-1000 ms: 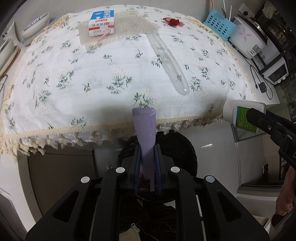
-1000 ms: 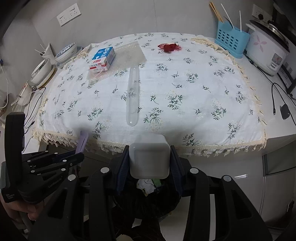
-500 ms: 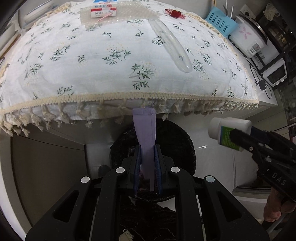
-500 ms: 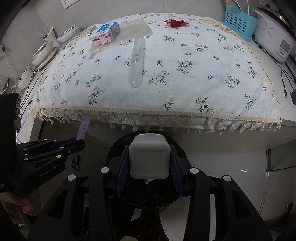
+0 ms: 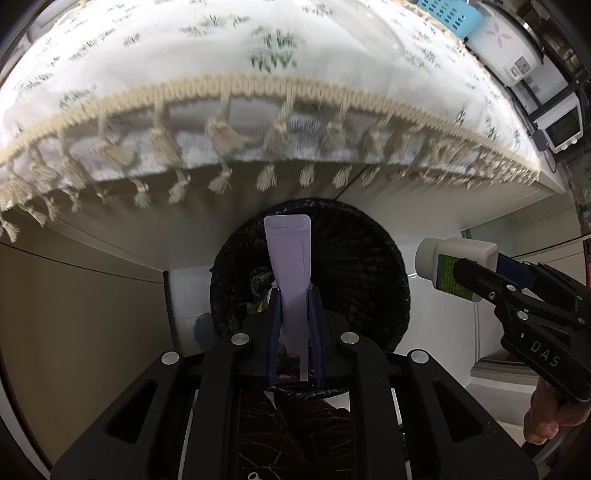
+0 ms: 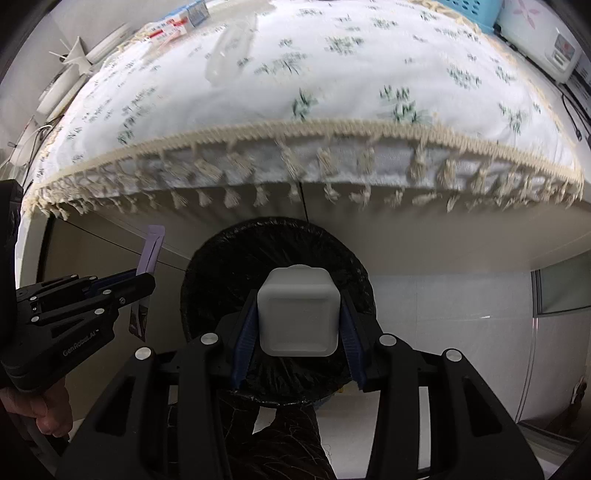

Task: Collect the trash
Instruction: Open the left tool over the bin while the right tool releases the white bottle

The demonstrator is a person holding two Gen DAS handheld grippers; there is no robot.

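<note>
Landmark: a round bin lined with a black bag stands on the floor below the fringed edge of the table; all places here are told from it.

Left gripper: its 2 blue-padded jaws are clamped nearly together on a flat lilac sachet, pinching it at mid-length. The sachet's sealed top end stands over the bin's opening. In the right wrist view the same gripper sits just left of the bin's rim, the sachet sticking up out of it.

Right gripper: its jaws grip a white plastic bottle by its 2 sides, the square base facing the camera, directly over the bin's mouth. In the left wrist view the bottle lies on its side in that gripper, cap end toward the bin, green label showing, just right of the rim.

Inside the bin: a few scraps of rubbish show past the sachet; what they are cannot be told.

Table: a white cloth with green sprigs and a tasselled cream fringe overhangs the bin's far side. On it, well behind the bin, lie a clear plastic wrapper and a blue-and-white carton, both blurred.

Hands: a person's fingers wrap the left gripper's handle, below and left of the bin.
</note>
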